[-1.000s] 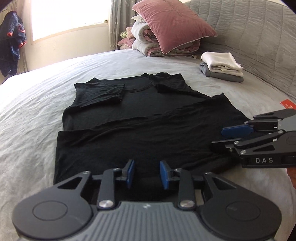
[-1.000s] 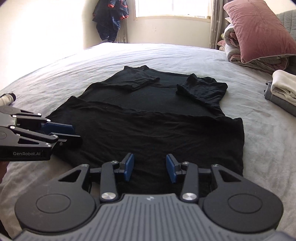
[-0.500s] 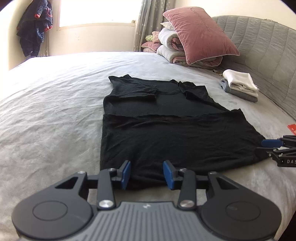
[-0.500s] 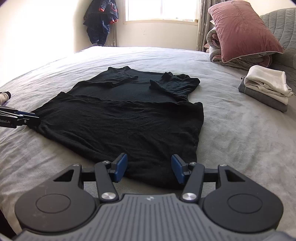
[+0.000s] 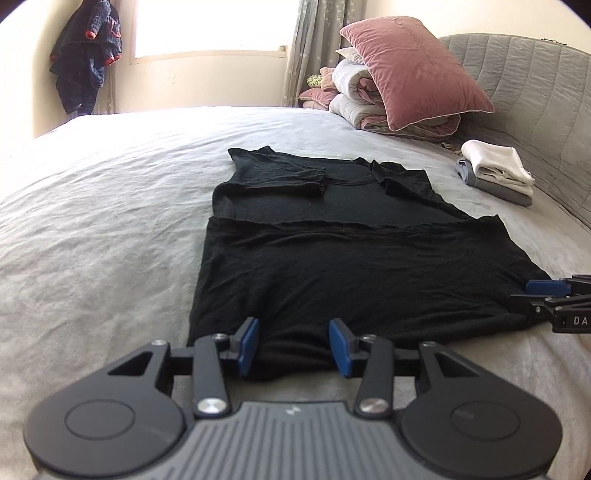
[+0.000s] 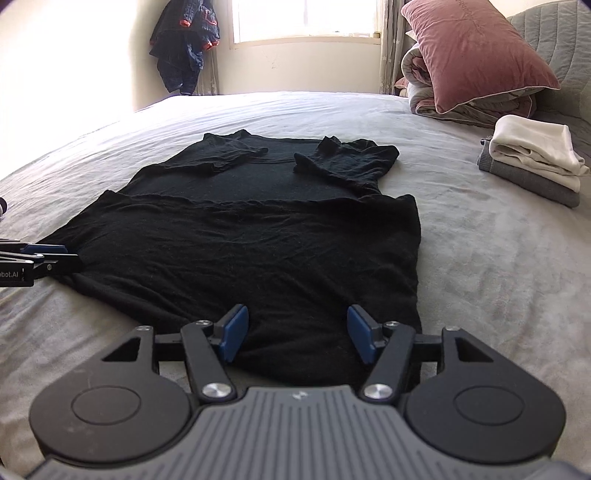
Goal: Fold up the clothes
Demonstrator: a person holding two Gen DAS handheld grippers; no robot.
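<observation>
1. One black shirt (image 5: 354, 266) is spread flat on the bed (image 5: 92, 229), both sleeves folded inward, hem doubled up.
2. Two tongs are seen: left tongs (image 5: 293, 345) and right tongs (image 6: 297, 334), both opening over its near edge, gripping nothing.
3. One folded pile (image 6: 532, 158) and one pink pillow (image 5: 410, 70) are seen beyond.

One black shirt (image 5: 332, 266) lying mid-bed, two sleeves folded in. Two grippers showing: left gripper (image 5: 293, 347), right gripper (image 6: 293, 332), four blue pads in all. One stack of folded clothes (image 5: 495, 171) sitting near bed's (image 5: 92, 221) right edge, three pieces countable. One pink pillow (image 5: 413, 70) leaning on one rolled duvet (image 5: 354, 99) at far right corner. One dark jacket (image 5: 85, 55) hanging beside one window (image 5: 210, 27)
</observation>
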